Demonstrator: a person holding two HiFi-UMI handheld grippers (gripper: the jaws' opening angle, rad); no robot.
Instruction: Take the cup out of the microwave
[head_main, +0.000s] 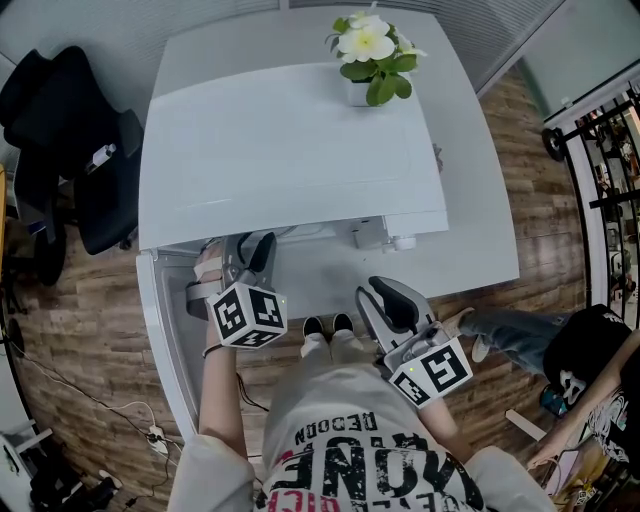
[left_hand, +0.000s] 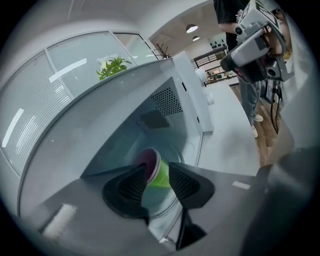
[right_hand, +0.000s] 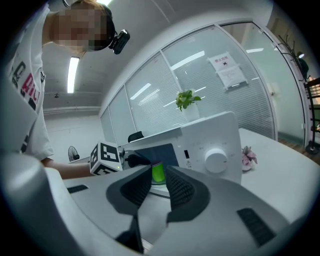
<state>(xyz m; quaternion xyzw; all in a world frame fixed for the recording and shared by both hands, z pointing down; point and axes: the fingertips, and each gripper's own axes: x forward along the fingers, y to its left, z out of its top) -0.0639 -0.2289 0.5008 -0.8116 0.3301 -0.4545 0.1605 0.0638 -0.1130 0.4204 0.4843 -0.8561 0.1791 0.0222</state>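
Observation:
A green cup (left_hand: 160, 178) with a dark inside stands on the turntable in the open white microwave (head_main: 290, 150). My left gripper (left_hand: 157, 168) reaches into the oven's mouth, its jaws open on either side of the cup and no pad pressing on it. In the head view the left gripper (head_main: 254, 246) sits at the cavity's front and the cup is hidden. My right gripper (head_main: 373, 292) hangs in front of the microwave, open and empty. In the right gripper view its jaws (right_hand: 159, 171) frame the distant cup (right_hand: 158, 175) beside the left gripper's marker cube (right_hand: 105, 159).
The microwave door (head_main: 162, 330) stands swung open at the left. A potted plant (head_main: 372, 50) sits on top of the oven. The control knob (right_hand: 216, 159) is right of the cavity. A black chair (head_main: 70, 150) stands far left, and another person (head_main: 590, 370) at the right.

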